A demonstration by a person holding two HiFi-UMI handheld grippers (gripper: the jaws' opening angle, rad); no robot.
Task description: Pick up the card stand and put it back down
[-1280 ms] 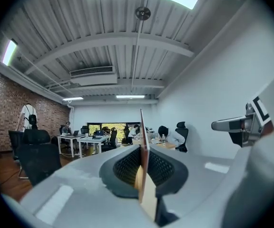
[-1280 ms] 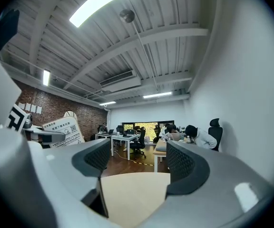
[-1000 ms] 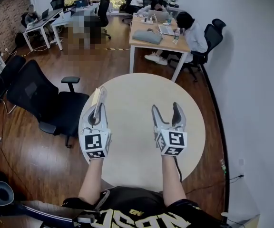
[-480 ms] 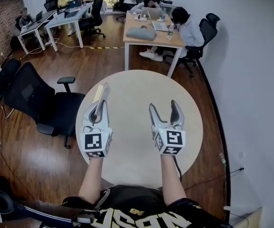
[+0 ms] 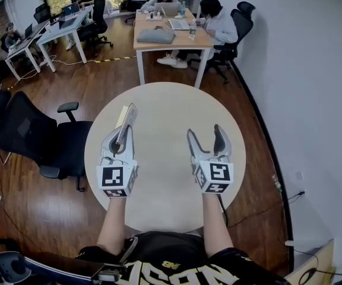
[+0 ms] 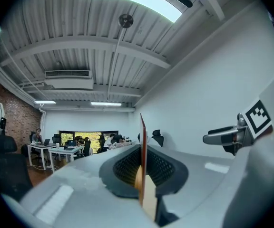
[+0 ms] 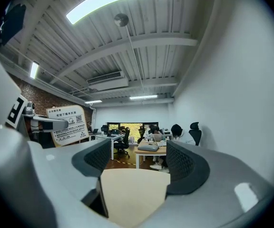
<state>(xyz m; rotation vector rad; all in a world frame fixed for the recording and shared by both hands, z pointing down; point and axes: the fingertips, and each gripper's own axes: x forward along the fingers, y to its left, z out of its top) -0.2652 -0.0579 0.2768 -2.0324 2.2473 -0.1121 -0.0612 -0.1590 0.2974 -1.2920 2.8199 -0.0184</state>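
Left gripper point(image 5: 123, 136) is clamped shut on the thin stand point(image 5: 127, 114), holding it over the table point(image 5: 165, 103), while right gripper point(image 5: 205, 132) gapes empty; the stand looks light, stiff and slick, so a flat-faced pinch suits it.

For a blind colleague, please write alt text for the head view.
The left gripper is shut on a thin card stand over a round beige table; the right gripper hovers beside it, jaws apart and empty. A black office chair stands at the table's left.
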